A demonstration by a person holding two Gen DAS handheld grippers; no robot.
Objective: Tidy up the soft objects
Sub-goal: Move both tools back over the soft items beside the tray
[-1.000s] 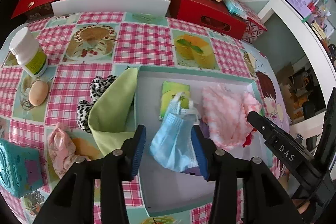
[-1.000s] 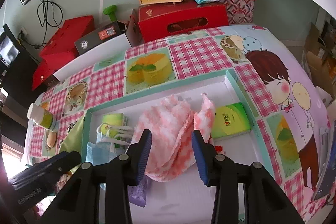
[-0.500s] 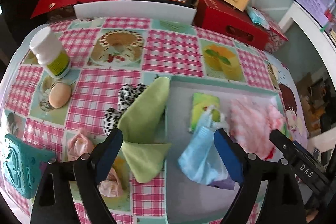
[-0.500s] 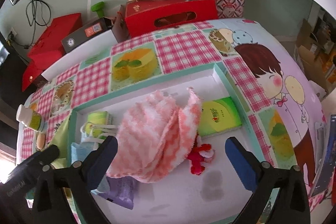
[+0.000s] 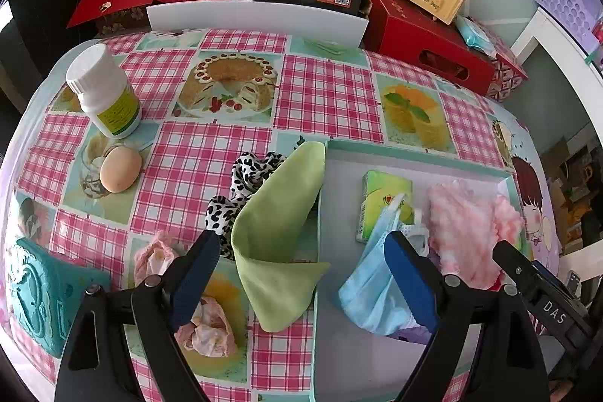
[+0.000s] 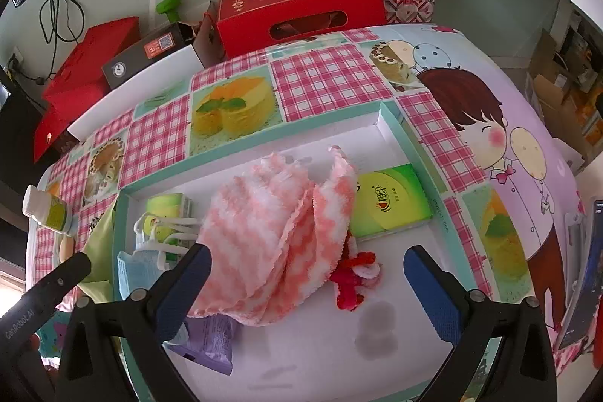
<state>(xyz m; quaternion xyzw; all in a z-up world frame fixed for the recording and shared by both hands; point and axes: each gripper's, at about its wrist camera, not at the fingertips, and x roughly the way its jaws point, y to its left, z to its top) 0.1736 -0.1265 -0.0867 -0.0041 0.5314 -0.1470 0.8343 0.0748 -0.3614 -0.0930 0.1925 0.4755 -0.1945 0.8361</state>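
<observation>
Our left gripper (image 5: 301,274) hung above the table with its jaws wide apart and nothing between them; beneath the gap lay the green cloth (image 5: 279,225), draped over the left rim of the tray (image 5: 414,153), partly inside and partly on the tablecloth. Just left of it, touching, sat the spotted cloth (image 5: 245,183), and nearer us two crumpled pink rags (image 5: 205,326). Far left stood a bottle (image 5: 103,89) with an egg (image 5: 120,168) near it.

Our right gripper (image 6: 307,285) was spread just as wide and empty, over the tray's middle. Inside the tray we saw the pink towel (image 6: 279,225) heaped in the centre, the blue mask (image 6: 137,266) to its left with its loops over a small green pack (image 6: 169,213), a purple packet (image 6: 209,341) tucked under the towel's near edge, a red knitted thing (image 6: 354,277) touching its right side, and a green box (image 6: 392,202) further right.
</observation>
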